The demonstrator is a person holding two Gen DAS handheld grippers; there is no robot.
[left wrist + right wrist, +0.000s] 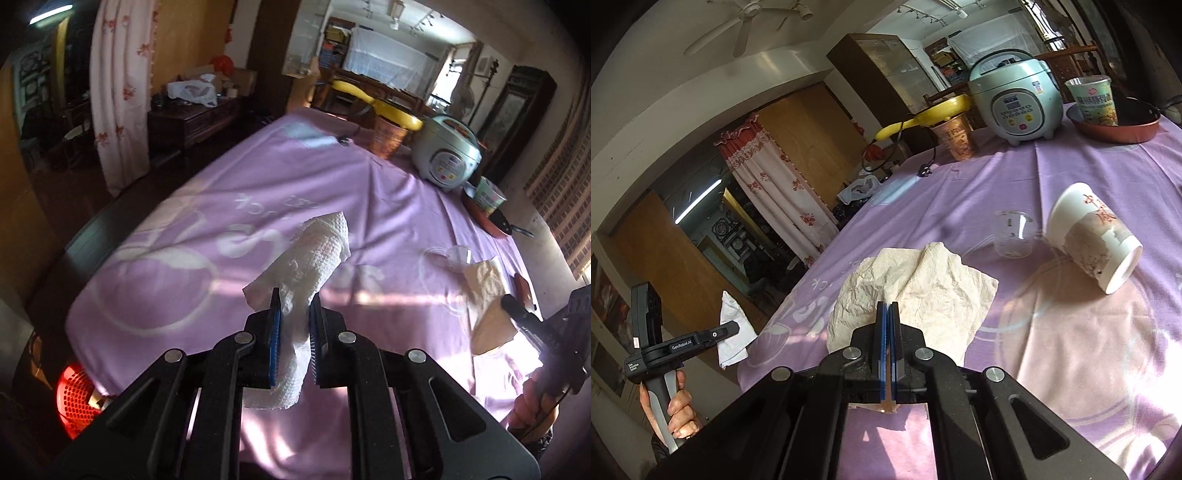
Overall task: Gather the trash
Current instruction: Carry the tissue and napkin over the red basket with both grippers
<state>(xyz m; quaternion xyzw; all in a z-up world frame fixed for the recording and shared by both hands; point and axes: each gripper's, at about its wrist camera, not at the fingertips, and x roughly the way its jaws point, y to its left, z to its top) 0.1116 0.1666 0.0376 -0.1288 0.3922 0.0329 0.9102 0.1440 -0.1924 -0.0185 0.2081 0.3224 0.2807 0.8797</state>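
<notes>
My left gripper is shut on a white crumpled paper towel, which hangs lifted above the purple tablecloth. In the right wrist view the same left gripper shows at the far left, off the table's edge, with the white towel dangling from it. My right gripper is shut on a cream crumpled napkin, held just over the cloth. The same napkin appears at the right in the left wrist view. A paper cup lies tipped on its side beside a small clear plastic cup.
At the table's far end stand a pale blue rice cooker, a brown noodle cup, a yellow pan and a red frying pan holding a green noodle cup. A red perforated basket sits below the table's near left corner.
</notes>
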